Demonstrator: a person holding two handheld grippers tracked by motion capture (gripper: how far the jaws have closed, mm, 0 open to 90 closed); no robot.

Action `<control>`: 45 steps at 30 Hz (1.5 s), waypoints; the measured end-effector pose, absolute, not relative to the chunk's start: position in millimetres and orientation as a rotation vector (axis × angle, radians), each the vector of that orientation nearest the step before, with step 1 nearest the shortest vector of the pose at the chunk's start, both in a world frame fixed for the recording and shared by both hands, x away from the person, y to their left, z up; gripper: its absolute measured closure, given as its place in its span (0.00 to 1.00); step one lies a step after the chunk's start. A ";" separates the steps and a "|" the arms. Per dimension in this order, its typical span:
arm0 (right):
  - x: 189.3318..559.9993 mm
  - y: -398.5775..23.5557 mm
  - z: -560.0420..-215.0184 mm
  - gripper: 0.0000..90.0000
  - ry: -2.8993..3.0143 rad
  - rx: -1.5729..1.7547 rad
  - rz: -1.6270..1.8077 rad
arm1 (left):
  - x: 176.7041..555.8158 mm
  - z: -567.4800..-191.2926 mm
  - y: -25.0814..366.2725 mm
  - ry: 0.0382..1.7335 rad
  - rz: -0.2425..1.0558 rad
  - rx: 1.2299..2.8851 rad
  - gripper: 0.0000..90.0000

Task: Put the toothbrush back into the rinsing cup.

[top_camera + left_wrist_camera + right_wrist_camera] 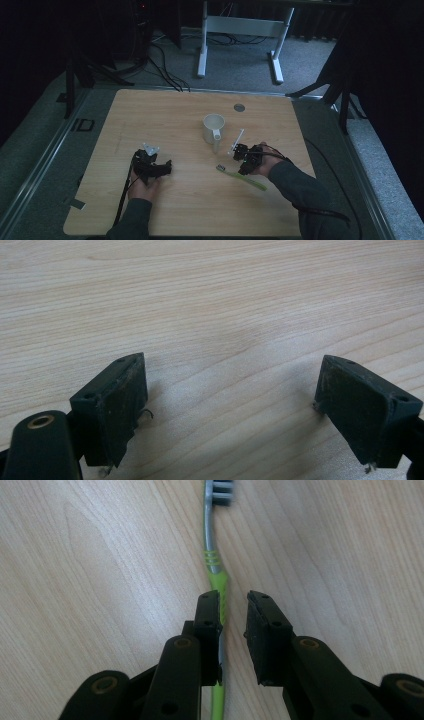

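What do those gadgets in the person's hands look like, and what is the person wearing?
Each hand holds a black gripper: the left gripper carries a grey three-cornered plate on top, the right gripper a white stick-like part. Both have two flat black jaws with scuffed pads and brass-coloured rivets. A black cable trails from each. The sleeves are dark grey-green.

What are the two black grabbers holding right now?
Nothing: the right gripper straddles the green plastic toothbrush handle without clamping it; the left gripper is open.

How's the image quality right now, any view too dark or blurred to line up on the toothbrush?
High view: dim, surroundings nearly black, the toothbrush small but readable. Right gripper view: bright and even, handle sharp, bristle end cut off at the top edge, near parts of the right gripper soft. Left gripper view: wood grain crisp, soft shadows under the left gripper.
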State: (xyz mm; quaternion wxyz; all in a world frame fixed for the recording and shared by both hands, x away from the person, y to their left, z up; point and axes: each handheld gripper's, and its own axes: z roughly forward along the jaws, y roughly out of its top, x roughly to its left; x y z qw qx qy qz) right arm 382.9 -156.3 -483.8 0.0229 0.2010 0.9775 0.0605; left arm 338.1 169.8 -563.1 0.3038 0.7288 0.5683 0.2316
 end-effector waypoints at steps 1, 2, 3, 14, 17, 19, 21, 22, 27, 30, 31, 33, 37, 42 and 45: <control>382.9 -156.1 -484.4 0.84 3.028 0.623 0.186 | 338.1 -563.1 169.8 1.505 0.613 1.931 0.15; 383.2 -155.9 -485.8 0.85 3.031 0.622 0.180 | 338.1 -563.1 169.8 1.505 0.613 1.931 0.15; 383.5 -155.9 -486.6 0.85 3.033 0.618 0.176 | 338.1 -563.1 169.8 1.505 0.613 1.931 0.16; 382.7 -152.8 -495.1 0.85 3.050 0.611 0.136 | 338.1 -563.1 169.8 1.505 0.614 1.931 0.15; 382.5 -152.5 -496.7 0.85 3.055 0.615 0.132 | 338.1 -563.1 169.8 1.505 0.614 1.931 0.16; 382.2 -152.3 -498.1 0.85 3.058 0.610 0.128 | 338.1 -563.1 169.8 1.505 0.614 1.931 0.15; 382.2 -152.1 -499.2 0.85 3.059 0.606 0.122 | 338.1 -563.2 169.8 1.505 0.614 1.930 0.16; 382.2 -151.9 -499.8 0.85 3.060 0.608 0.121 | 338.1 -563.1 169.8 1.505 0.614 1.931 0.15; 382.2 -151.1 -501.9 0.85 3.063 0.612 0.103 | 338.1 -563.1 169.9 1.505 0.614 1.931 0.16; 382.0 -150.5 -504.0 0.85 3.065 0.613 0.096 | 338.1 -563.1 169.8 1.505 0.614 1.931 0.16; 382.1 -150.4 -504.5 0.85 3.066 0.610 0.092 | 338.1 -563.1 169.9 1.505 0.614 1.931 0.15; 382.4 -150.0 -505.6 0.85 3.067 0.607 0.087 | 338.1 -563.1 169.9 1.505 0.614 1.931 0.15; 382.9 -149.2 -507.4 0.85 3.070 0.610 0.081 | 338.1 -563.1 169.9 1.504 0.614 1.931 0.15; 384.3 -149.6 -509.2 0.85 3.068 0.608 0.067 | 338.1 -563.1 169.9 1.504 0.614 1.931 0.15; 384.5 -149.5 -509.5 0.85 3.068 0.612 0.069 | 338.1 -563.1 169.8 1.504 0.614 1.931 0.15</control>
